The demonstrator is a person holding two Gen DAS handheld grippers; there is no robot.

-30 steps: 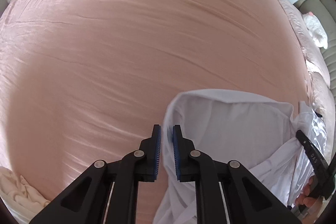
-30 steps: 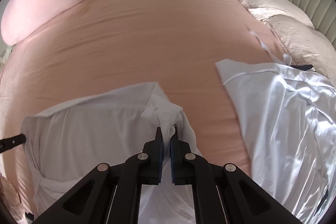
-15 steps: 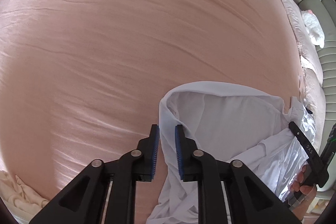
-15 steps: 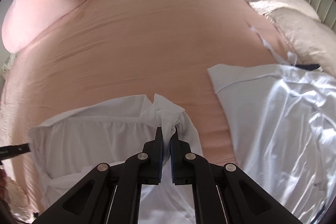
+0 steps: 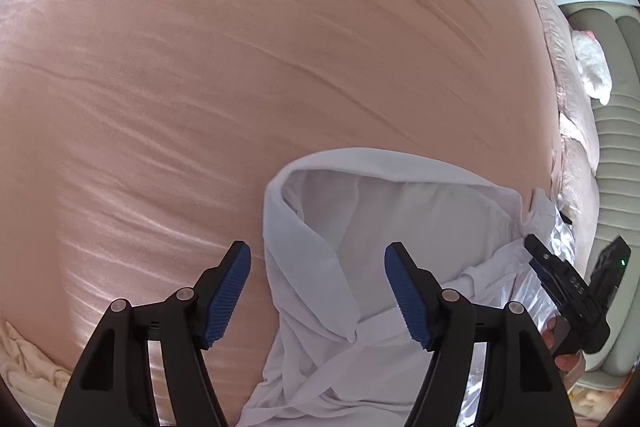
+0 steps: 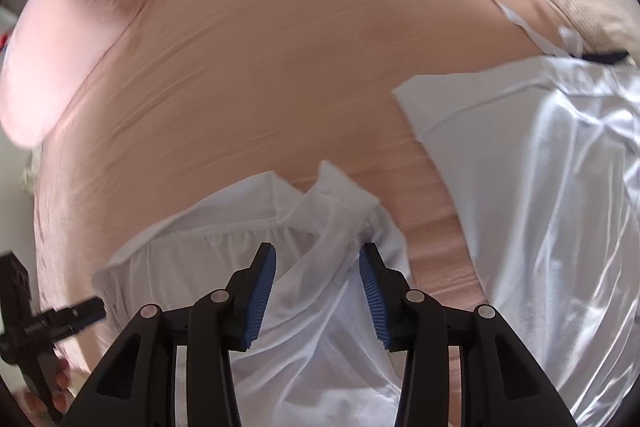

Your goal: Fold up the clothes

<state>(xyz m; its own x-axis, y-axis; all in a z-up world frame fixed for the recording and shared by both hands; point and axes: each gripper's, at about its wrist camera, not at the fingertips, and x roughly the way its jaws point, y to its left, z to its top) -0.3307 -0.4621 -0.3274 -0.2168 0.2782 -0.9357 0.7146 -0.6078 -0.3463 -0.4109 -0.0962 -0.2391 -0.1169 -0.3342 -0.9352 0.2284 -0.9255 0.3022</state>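
1. The left hand-held gripper stands released: its jaws have just been opening, and the blue pads now sit well apart on either side of the folded left edge of the white garment. The cloth lies between them, but neither pad presses on it.

2. The garment lies on the pink bed, near its front edge. In the left view its upper edge is a doubled-over band, curling open a little at the left corner, with a looser layer and a strap beneath.

3. The right hand-held gripper is released as well. Its jaws have just been opening, and a rumpled peak of the garment's right corner stands between the pads without being pinched. This view is somewhat blurred.

4. Just right of the garment, with a strip of bare bed between, lies a second, shinier white cloth, spread out and creased.

5. Step in hand, as I judge it: a fold has just been laid down and both corners let go, so this is the release at the end of one fold.

6. The next move likely calls for lifting both grippers clear without dragging the cloth, which is thin and may catch on the ribbed pads. The puckered right corner and the curled left corner would want smoothing before taking fresh holds for another fold.
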